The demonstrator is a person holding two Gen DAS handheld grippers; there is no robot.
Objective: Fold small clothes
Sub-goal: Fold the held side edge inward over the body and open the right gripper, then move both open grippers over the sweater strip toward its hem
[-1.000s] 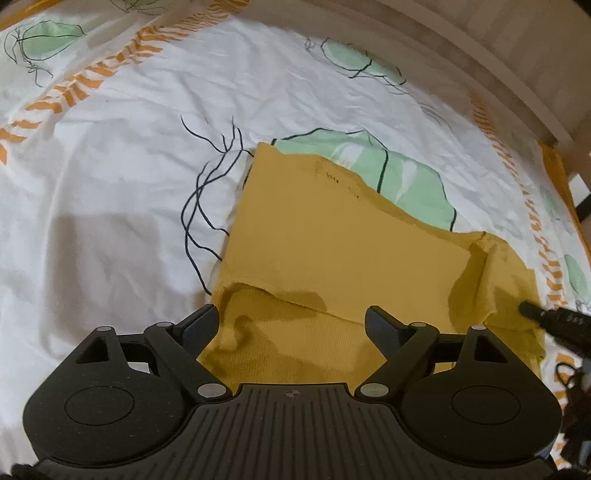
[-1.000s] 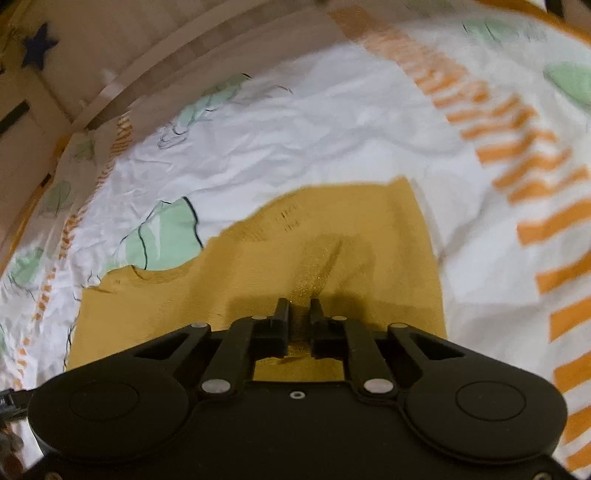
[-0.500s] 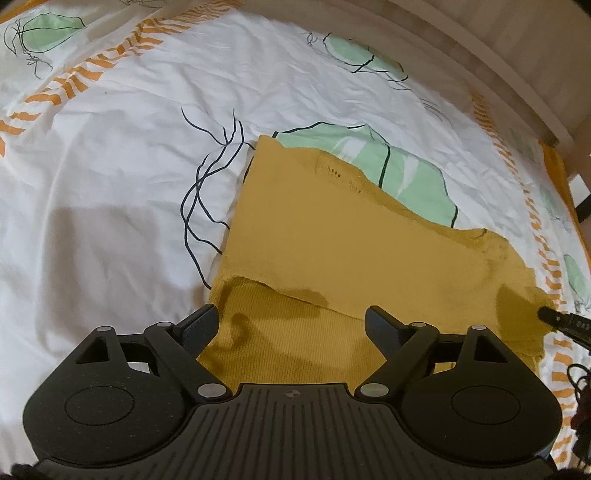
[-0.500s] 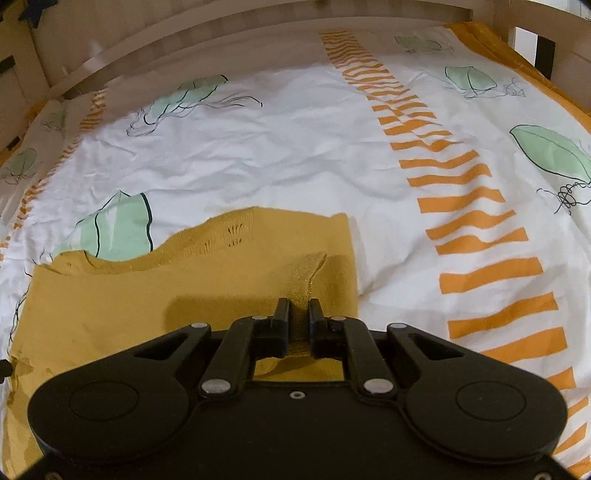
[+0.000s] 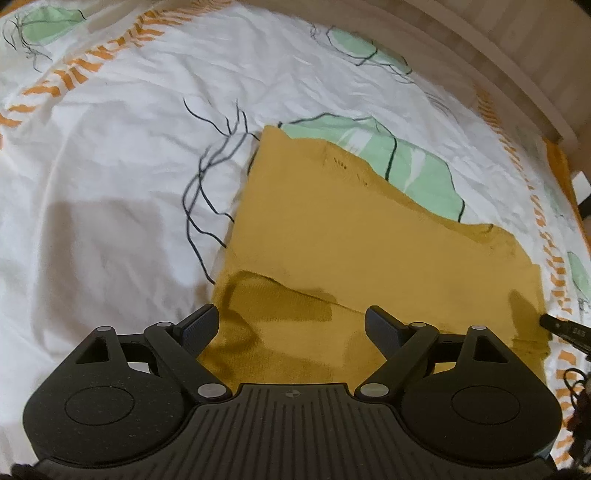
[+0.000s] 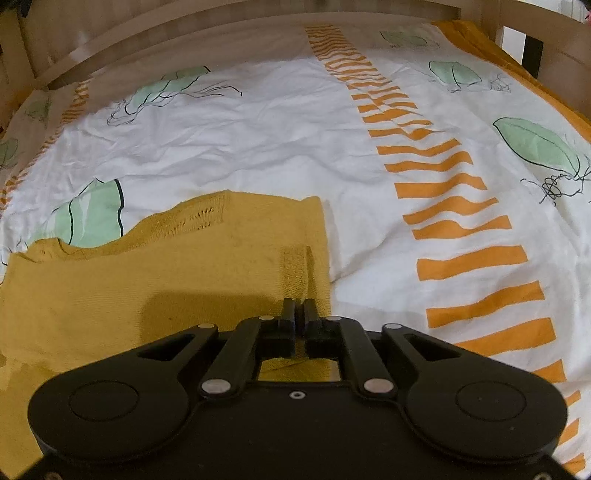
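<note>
A mustard-yellow knit garment (image 5: 369,251) lies folded flat on the bed; it also shows in the right wrist view (image 6: 166,273). My left gripper (image 5: 291,321) is open and empty, its jaws spread wide just above the garment's near folded edge. My right gripper (image 6: 299,314) is shut on a pinch of the garment's right-hand edge, low against the bed. The tip of my right gripper (image 5: 565,330) shows in the left wrist view at the garment's right corner.
The bed is covered by a white sheet (image 6: 258,133) with green leaves and orange stripes (image 6: 461,221). A wooden bed frame (image 6: 184,26) runs along the far side; it also shows in the left wrist view (image 5: 517,74). Dark cables (image 5: 580,391) lie at the right edge.
My right gripper has pulled the garment's right edge outward and down, flattening the fold. The lifted right corner now lies flat. My left gripper has stayed open and almost still.
</note>
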